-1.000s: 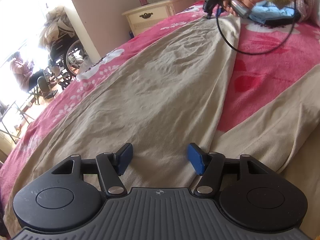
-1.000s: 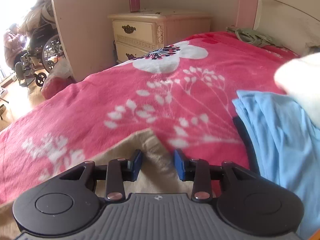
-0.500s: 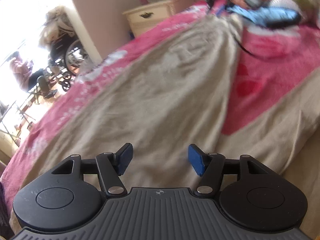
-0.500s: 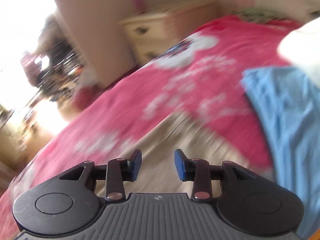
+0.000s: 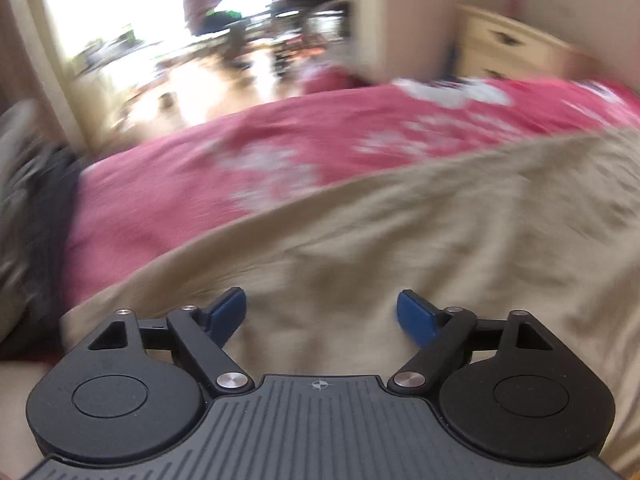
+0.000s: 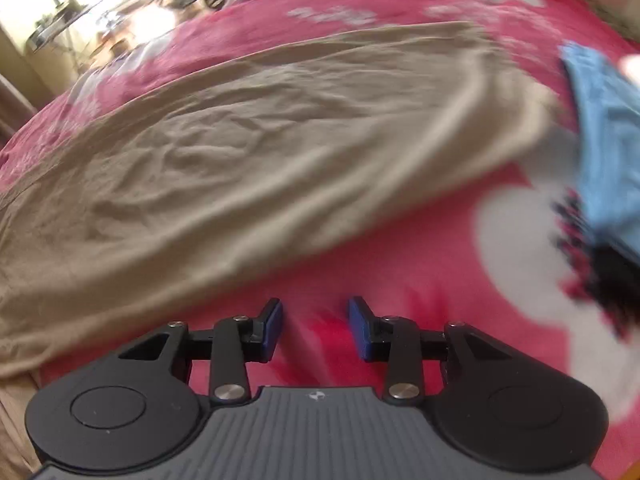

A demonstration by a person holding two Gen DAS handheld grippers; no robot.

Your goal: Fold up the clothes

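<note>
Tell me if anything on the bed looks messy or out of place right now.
Nothing is spilled or damaged. The beige cotton garment lies spread but heavily creased on the pink floral blanket, not yet folded. A light blue cloth sits off at its right. Both views are motion-blurred, and both grippers are open and empty.

Quick count of what's around, both views are pretty blurry so take it loosely. One bed, with one pink blanket (image 6: pixel 400 276) over it, flower pattern in white. One big beige garment (image 6: pixel 224 136) spread on top of that. One light blue piece of clothing (image 6: pixel 608 140) off at the right edge, and one dark item (image 6: pixel 616 276) under it, can't tell what it is. Two grippers total: the left gripper (image 5: pixel 322 314) and the right gripper (image 6: pixel 315 328), each with two blue pads, so four pads. One cream dresser (image 5: pixel 516 52) by the wall. One pile of grey-dark fabric (image 5: pixel 28 208) at the left side of the bed.
</note>
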